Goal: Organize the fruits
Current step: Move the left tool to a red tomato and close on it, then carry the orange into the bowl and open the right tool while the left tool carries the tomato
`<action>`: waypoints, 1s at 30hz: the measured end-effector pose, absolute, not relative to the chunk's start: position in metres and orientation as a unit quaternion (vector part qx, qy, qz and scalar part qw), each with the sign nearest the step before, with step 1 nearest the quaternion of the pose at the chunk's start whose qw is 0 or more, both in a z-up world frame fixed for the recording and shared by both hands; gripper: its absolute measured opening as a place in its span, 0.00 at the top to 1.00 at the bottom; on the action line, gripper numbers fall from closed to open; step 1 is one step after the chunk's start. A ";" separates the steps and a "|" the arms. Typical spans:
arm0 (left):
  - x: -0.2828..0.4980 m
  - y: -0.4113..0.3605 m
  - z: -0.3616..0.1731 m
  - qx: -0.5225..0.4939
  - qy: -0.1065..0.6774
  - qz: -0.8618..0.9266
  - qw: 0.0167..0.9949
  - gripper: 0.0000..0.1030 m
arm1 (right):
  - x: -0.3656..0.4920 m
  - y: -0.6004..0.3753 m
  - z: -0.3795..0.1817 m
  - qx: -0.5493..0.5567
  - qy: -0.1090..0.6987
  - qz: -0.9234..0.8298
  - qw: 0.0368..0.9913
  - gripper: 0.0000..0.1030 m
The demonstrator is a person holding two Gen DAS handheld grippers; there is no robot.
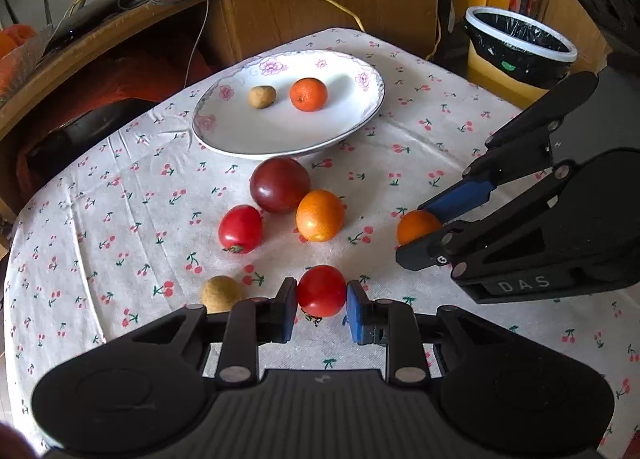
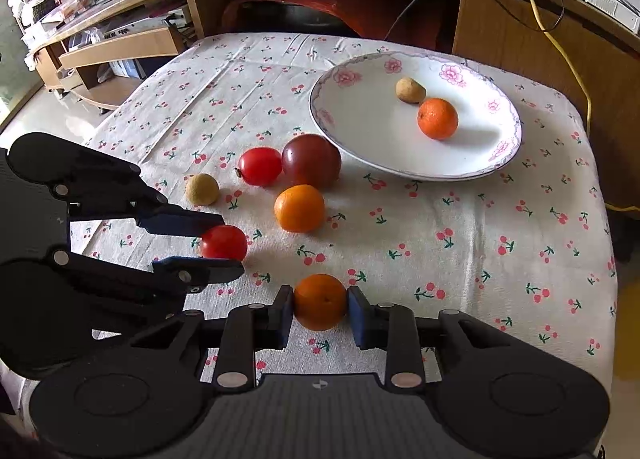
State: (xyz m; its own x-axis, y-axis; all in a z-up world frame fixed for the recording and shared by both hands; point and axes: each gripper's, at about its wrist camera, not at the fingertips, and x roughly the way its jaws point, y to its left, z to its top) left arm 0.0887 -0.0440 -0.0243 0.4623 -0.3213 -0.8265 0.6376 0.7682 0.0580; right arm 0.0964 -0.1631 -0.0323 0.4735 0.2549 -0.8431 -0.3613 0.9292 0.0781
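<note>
Between each gripper's jaws — tomato (image 1: 321,290), orange (image 2: 320,301).

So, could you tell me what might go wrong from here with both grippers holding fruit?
1. The left gripper pinches a soft red tomato; squeezing harder could bruise or burst it.
2. The right gripper holds a round orange by its sides only, so it might slip out.
3. The two grippers sit close together and may bump on the way to the plate, or knock the dark plum at its rim.

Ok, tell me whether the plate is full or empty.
Neither: the plate holds just an orange and a small brown fruit; most of it is bare.
</note>
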 end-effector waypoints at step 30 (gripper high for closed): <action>0.106 -0.043 -0.005 0.157 0.401 -0.259 0.864 0.67 | 0.102 -0.159 -0.009 -0.060 0.430 0.159 0.887 0.76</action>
State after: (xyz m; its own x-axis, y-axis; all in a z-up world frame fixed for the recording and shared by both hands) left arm 0.1061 -0.0430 -0.0054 0.5437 -0.3216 -0.7752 0.5734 0.8168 0.0632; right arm 0.1024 -0.1588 -0.0094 0.5801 0.2312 -0.7811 -0.3338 0.9421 0.0310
